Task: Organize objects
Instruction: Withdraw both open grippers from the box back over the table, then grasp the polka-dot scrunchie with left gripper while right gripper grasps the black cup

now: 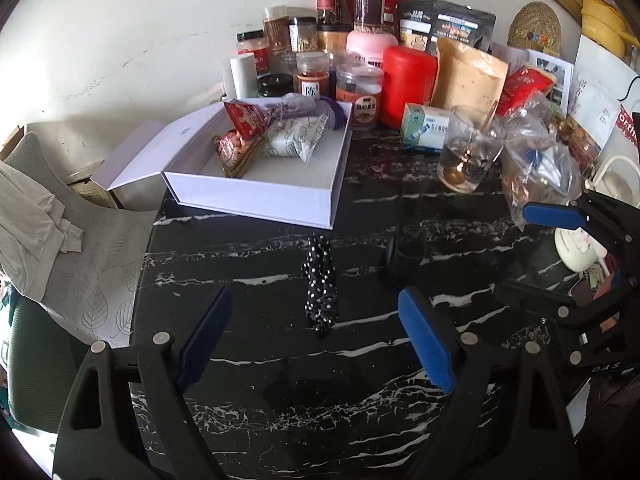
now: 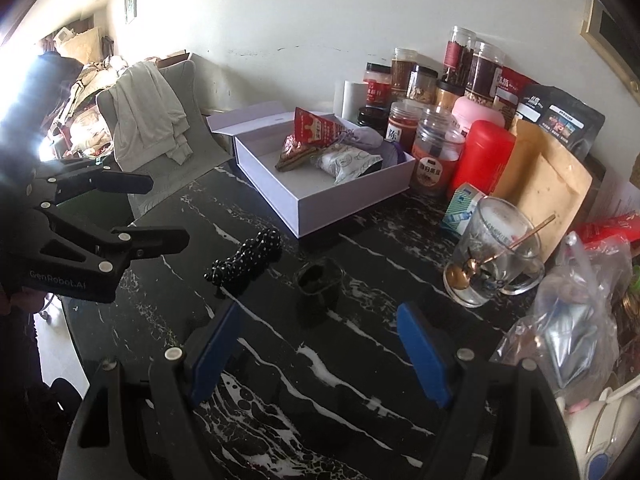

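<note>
Left wrist view: left gripper [image 1: 316,336] over the near part of the black marble table [image 1: 400,400], jaws standing wide apart, nothing between the pads. Polka-dot scrunchie [image 1: 320,284] lies on the bare tabletop just ahead of the fingertips, not touched. Small black cup-like item [image 1: 406,254] sits beside the scrunchie, toward the table's right side; too dark to identify.

White box [image 1: 256,192] rests open at the far left part of the table, its lid [image 1: 136,156] folded out over the left edge. Inside, crowded toward the box's far wall: red packet [image 1: 244,118], white wrapped packet [image 1: 294,140], lavender pouch [image 1: 298,104].

Along the far edge, against the wall: cluster of jars [image 1: 316,52], red canister [image 1: 406,86], tan pouch [image 1: 468,76]. Glass mug [image 1: 468,148] with a gold spoon in it stands in front of these, toward the right edge; clear plastic bag [image 1: 540,160] just beside it.

Right gripper [image 1: 476,256] enters at the right edge of this view, blue pads apart, empty.

Right wrist view: right gripper [image 2: 320,348] jaws also well apart, nothing held; black cup-like item [image 2: 318,282] lies ahead of them, scrunchie [image 2: 244,264] to its left. Left gripper [image 2: 170,212] shows at the left edge, fingers apart. Chair [image 2: 176,160] with a pale garment draped on it stands beyond the table's left edge.
</note>
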Motion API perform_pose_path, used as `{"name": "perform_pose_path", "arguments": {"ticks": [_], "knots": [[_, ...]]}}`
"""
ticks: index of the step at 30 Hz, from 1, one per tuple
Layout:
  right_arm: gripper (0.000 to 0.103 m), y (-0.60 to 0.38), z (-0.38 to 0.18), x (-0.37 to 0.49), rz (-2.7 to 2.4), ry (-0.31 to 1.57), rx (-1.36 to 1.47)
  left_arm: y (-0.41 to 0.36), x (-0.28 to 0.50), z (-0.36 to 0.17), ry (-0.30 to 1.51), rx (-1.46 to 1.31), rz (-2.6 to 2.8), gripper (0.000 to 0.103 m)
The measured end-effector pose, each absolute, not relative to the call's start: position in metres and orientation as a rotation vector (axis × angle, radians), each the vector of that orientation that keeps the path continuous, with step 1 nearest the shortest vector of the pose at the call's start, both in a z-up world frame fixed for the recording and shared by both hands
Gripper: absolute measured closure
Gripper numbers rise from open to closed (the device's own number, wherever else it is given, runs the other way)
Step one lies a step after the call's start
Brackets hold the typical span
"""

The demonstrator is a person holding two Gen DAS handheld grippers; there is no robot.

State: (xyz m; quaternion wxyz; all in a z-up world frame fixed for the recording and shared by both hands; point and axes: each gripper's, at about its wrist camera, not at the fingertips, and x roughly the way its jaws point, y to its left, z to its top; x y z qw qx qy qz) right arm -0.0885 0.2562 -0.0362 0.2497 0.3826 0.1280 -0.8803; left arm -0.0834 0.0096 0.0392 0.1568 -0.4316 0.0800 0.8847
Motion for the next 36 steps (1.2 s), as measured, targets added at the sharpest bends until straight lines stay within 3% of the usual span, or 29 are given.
{"name": "perform_pose_path", "arguments": {"ticks": [31,36], "knots": [[0.023,0.232,-0.121,-0.147,-2.324,0.205,1.136,0.017,-0.15,-0.057,0.216,-1.412,2.405,0.019],[0.033,0.231,-0.128,-0.16,-2.301,0.161,1.171,0.02,-0.158,-0.06,0.222,-1.404,2.399,0.028]]}}
